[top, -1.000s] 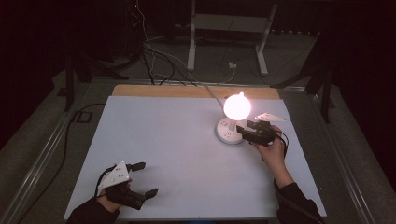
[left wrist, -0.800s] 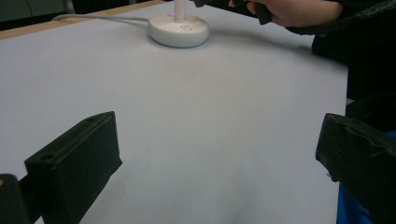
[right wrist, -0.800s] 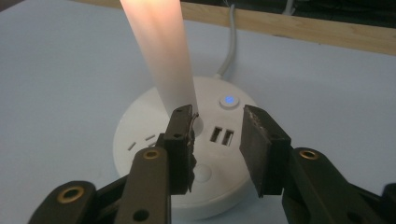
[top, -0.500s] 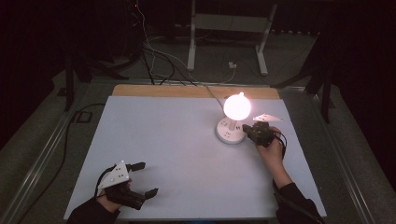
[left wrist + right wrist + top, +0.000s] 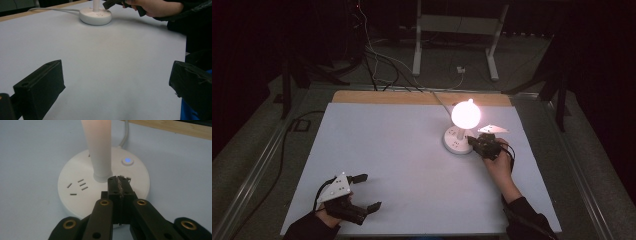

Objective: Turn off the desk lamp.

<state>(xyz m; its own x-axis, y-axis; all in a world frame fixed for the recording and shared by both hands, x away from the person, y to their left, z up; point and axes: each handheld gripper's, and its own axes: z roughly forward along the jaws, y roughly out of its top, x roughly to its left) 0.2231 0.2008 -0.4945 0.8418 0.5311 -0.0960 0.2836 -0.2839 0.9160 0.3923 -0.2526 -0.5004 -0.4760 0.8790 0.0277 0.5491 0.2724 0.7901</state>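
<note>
A white lamp with a round base [image 5: 456,140] and a glowing globe [image 5: 465,114] stands on the table's right half. The base [image 5: 82,187] carries socket slots and a lit blue button [image 5: 127,160]; its stem [image 5: 97,147] rises from the centre. My right gripper [image 5: 474,143] [image 5: 119,180] is shut with nothing between its jaws, tips over the base just beside the stem. My left gripper [image 5: 368,192] rests open near the front left edge, holding nothing. The left gripper view looks across the sheet to the lamp base [image 5: 95,17] and the other hand [image 5: 155,7].
A pale sheet [image 5: 402,165] covers the table, with a wooden strip [image 5: 377,98] along the far edge. The lamp's white cord [image 5: 439,102] runs off the back. Dark floor, cables [image 5: 372,65] and a white stand [image 5: 452,30] lie beyond.
My right gripper has slid a little left, closer over the lamp base. The left gripper has stayed in place.
</note>
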